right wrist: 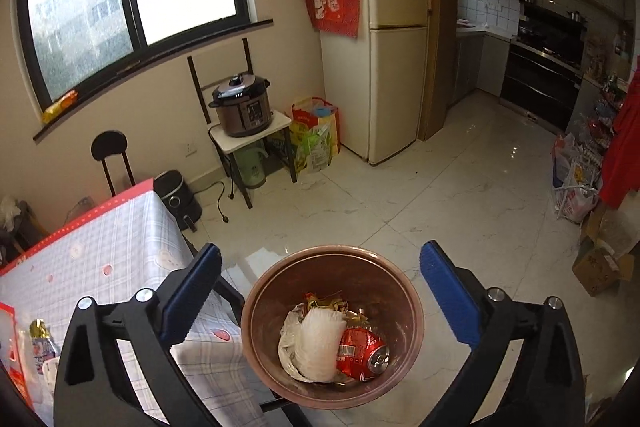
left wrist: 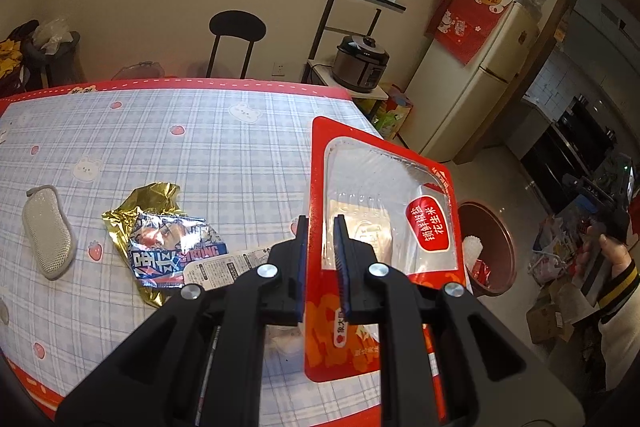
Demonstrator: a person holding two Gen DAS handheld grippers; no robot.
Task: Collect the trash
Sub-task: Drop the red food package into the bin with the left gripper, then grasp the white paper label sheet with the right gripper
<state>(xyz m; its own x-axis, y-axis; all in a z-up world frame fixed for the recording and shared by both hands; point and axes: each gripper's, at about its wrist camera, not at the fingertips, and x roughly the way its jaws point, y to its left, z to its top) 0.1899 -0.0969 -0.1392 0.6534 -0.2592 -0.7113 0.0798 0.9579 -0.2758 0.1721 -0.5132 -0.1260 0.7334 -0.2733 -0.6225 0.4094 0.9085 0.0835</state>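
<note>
My left gripper (left wrist: 322,239) is shut on a red peanut packet with a clear window (left wrist: 384,211) and holds it upright above the table's right edge. A gold and blue snack wrapper (left wrist: 160,235) and a white printed wrapper (left wrist: 228,265) lie on the checked tablecloth (left wrist: 160,139). The brown trash bin (right wrist: 332,323) stands on the floor beside the table and holds a red soda can (right wrist: 362,353), a white bag (right wrist: 316,343) and wrappers. It also shows in the left wrist view (left wrist: 496,247). My right gripper (right wrist: 320,303) is open and empty right above the bin.
A grey scrubbing sponge (left wrist: 48,231) lies on the table's left. A black stool (left wrist: 236,39), a pressure cooker on a small stand (right wrist: 242,107), a fridge (right wrist: 384,47) and bags stand along the wall. Boxes and bags (right wrist: 592,259) sit on the floor at right.
</note>
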